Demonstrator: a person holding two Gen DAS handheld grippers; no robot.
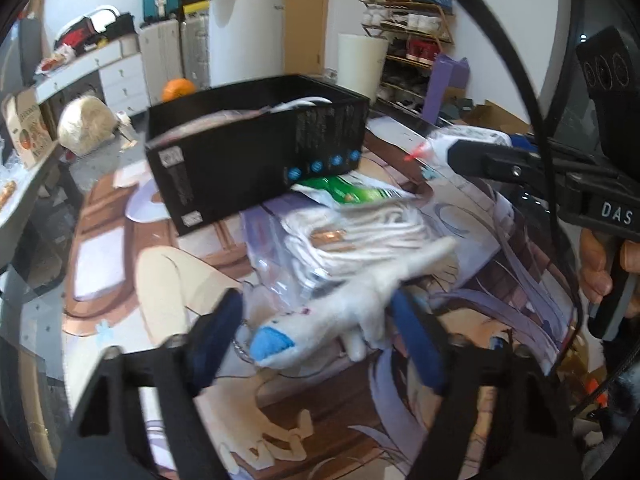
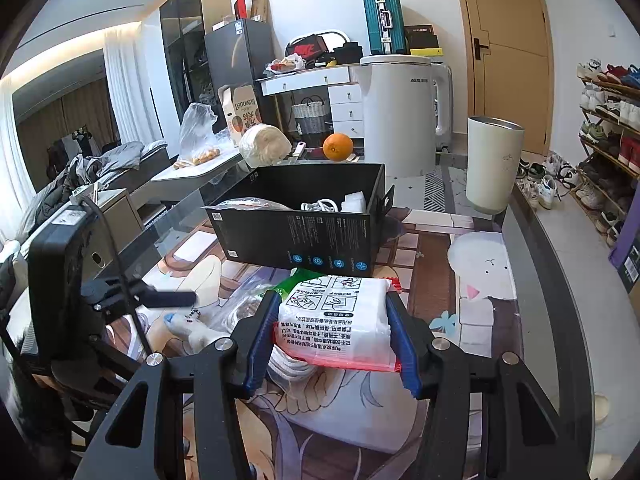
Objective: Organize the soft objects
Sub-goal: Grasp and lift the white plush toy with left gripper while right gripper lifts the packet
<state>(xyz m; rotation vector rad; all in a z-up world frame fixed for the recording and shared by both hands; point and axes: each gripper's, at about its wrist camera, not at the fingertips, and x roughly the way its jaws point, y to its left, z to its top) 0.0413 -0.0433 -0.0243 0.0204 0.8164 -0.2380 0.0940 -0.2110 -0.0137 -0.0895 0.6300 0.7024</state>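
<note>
A black box (image 1: 256,152) stands on the printed table mat, with soft items inside; it also shows in the right wrist view (image 2: 304,232). My left gripper (image 1: 316,332) is open around a white plush toy with a blue nose (image 1: 320,320), which lies on the mat beside a clear bag of white cloth (image 1: 352,236). My right gripper (image 2: 332,336) is shut on a white plastic pack with red edges (image 2: 340,320), held just in front of the box. The plush (image 2: 192,328) shows at left in the right wrist view.
A green packet (image 1: 352,192) lies under the box's near corner. A cream tumbler (image 2: 494,164), an orange (image 2: 338,147) and a white appliance (image 2: 400,116) stand behind the box. A shoe rack (image 2: 608,136) is at right.
</note>
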